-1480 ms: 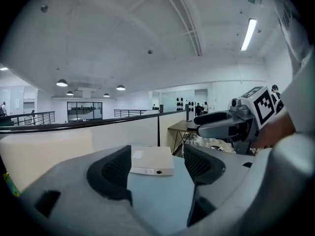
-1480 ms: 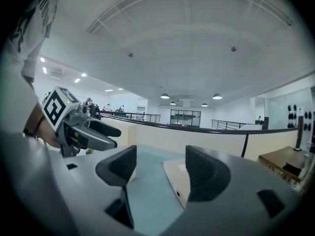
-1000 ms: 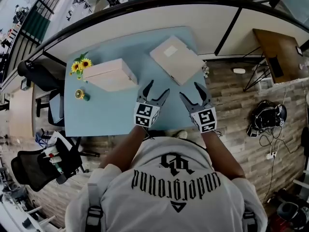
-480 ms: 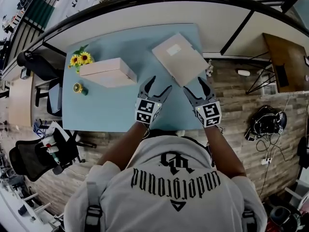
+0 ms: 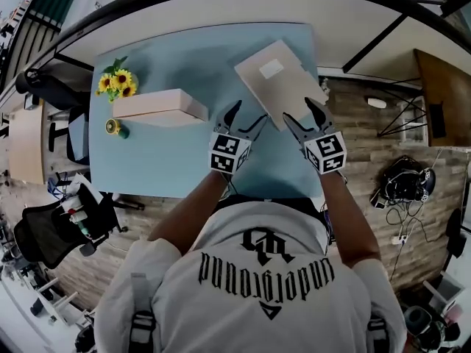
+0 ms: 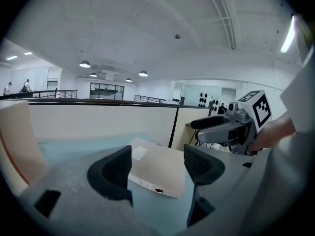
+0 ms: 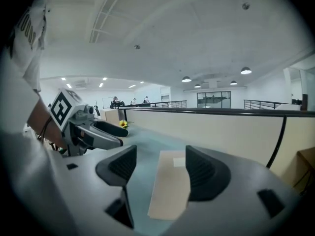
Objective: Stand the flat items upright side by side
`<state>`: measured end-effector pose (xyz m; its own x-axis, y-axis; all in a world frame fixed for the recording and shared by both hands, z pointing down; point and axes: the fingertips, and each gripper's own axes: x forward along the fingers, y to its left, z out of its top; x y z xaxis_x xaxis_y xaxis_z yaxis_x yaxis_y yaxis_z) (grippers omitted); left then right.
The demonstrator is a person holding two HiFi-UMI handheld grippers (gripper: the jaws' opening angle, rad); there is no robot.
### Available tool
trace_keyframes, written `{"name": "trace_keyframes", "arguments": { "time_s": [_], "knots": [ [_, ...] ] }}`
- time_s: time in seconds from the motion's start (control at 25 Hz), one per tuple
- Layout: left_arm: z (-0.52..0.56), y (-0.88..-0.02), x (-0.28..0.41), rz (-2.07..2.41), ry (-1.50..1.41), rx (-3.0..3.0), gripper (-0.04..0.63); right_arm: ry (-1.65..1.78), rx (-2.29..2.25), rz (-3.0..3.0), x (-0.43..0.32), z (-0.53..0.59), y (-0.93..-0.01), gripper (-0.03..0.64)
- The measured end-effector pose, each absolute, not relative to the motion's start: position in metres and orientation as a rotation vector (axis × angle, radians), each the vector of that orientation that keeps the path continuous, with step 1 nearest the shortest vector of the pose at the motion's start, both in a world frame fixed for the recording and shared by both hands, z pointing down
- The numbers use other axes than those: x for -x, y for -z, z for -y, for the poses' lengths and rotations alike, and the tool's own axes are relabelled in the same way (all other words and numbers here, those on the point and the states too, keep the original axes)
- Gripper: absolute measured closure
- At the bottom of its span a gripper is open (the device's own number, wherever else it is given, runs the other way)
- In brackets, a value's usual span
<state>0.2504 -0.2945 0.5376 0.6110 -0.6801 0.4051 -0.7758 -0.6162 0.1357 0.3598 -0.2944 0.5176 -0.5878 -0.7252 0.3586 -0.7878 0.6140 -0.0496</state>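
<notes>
The flat box lies face up at the far right of the table, label uppermost. Its right corner reaches the table's right edge; whether it overhangs cannot be told. A second box, the upright box, appears to stand on its long edge at the left, well apart from the first. The left gripper and right gripper hover just short of the flat box's near edge. Both have their jaws spread wide and nothing between them, and each gripper view shows the box lying beyond the open jaws. The box looks like a thin, stiff cardboard carton, probably light, with smooth faces that may slide on the table top. Take hold across its thickness at one long edge, or lift the corner at the table edge first so a jaw can pass beneath. Expect the panel to flex if pinched hard at mid-span, so grip near a corner. Once tipped, a narrow carton will topple easily, so steady it with the second gripper. Open table lies between the two boxes, enough to carry the box left and set it beside the upright one. Keep clear of the sunflowers at the far left corner and of the right-hand drop-off.
</notes>
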Motion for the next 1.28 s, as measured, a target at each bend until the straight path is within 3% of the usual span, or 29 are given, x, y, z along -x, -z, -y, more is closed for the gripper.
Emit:
{"name": "trace_keyframes", "arguments": {
  "time_s": [0.8,1.28],
  "knots": [
    [0.372,-0.684,-0.266,1.221,-0.375,-1.943,0.236,-0.621,-0.791,2.266,-0.427,0.449,-0.676,0.288],
    [0.401,-0.75,-0.273,1.209,-0.316,-1.681,0.212,-0.889,-0.583,2.119,-0.424,0.48,-0.755,0.273]
  ]
}}
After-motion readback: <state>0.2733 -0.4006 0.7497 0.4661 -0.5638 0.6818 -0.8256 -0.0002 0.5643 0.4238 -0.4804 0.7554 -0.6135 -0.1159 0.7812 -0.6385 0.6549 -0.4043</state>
